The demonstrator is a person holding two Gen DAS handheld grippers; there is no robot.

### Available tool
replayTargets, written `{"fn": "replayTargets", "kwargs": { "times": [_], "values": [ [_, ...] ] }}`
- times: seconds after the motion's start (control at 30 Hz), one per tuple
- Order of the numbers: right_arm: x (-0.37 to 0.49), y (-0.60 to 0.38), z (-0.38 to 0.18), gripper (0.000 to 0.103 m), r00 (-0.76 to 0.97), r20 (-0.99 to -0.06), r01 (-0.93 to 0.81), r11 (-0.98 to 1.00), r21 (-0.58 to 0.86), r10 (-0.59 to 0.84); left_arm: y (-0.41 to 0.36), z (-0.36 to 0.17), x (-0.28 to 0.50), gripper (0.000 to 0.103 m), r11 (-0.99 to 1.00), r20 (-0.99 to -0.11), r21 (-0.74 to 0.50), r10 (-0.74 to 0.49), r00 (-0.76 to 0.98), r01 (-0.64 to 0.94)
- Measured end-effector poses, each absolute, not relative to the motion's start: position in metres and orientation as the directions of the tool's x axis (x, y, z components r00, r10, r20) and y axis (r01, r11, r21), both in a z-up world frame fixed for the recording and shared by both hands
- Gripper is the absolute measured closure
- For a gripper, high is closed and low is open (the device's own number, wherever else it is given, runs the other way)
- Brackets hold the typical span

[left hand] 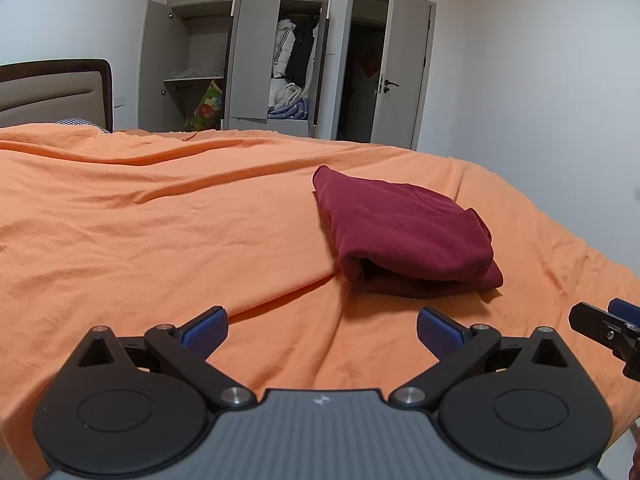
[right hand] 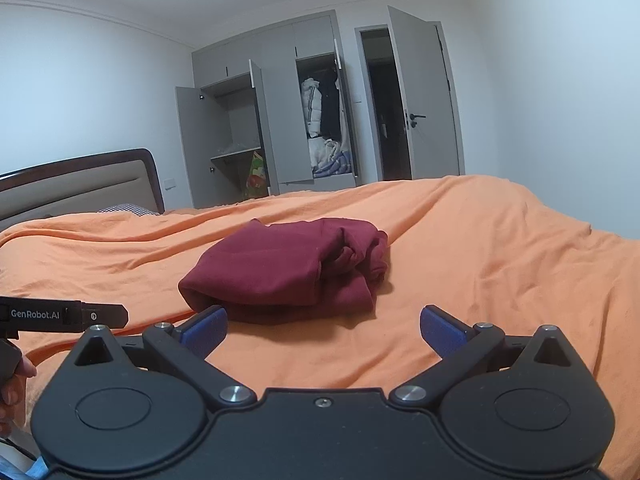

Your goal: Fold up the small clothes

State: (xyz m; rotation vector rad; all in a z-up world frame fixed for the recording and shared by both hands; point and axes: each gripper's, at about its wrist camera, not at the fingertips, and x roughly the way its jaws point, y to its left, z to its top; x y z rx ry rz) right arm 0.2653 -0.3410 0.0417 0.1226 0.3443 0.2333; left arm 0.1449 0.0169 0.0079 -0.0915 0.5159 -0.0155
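Note:
A dark red garment (left hand: pixel 404 232) lies folded into a thick bundle on the orange bedsheet (left hand: pixel 160 220), ahead and to the right of my left gripper (left hand: pixel 322 332). That gripper is open, its blue pads wide apart over bare sheet. In the right wrist view the same red garment (right hand: pixel 288 268) sits just beyond my right gripper (right hand: pixel 322 330), which is open too and holds nothing. Both grippers are short of the cloth and not touching it.
The right gripper's tip (left hand: pixel 600 328) shows at the left view's right edge; the left gripper's body (right hand: pixel 64 314) and a hand (right hand: pixel 16 380) show at the right view's left edge. Beyond the bed stand a headboard (left hand: pixel 56 92), an open wardrobe (left hand: pixel 240 60) and an open door (left hand: pixel 404 68).

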Motion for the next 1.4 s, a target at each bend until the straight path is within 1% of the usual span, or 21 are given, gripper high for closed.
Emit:
{"fn": "replayTargets", "kwargs": {
  "times": [1.4],
  "values": [
    [0.2739,-0.3420,0.0391,0.001,0.904,-0.343,-0.208,0.965,0.162,0.253,0.0138,0.0020,0.1528,0.000,0.997,-0.521,-0.083,-0.038,0.853,-0.007]
  ]
}}
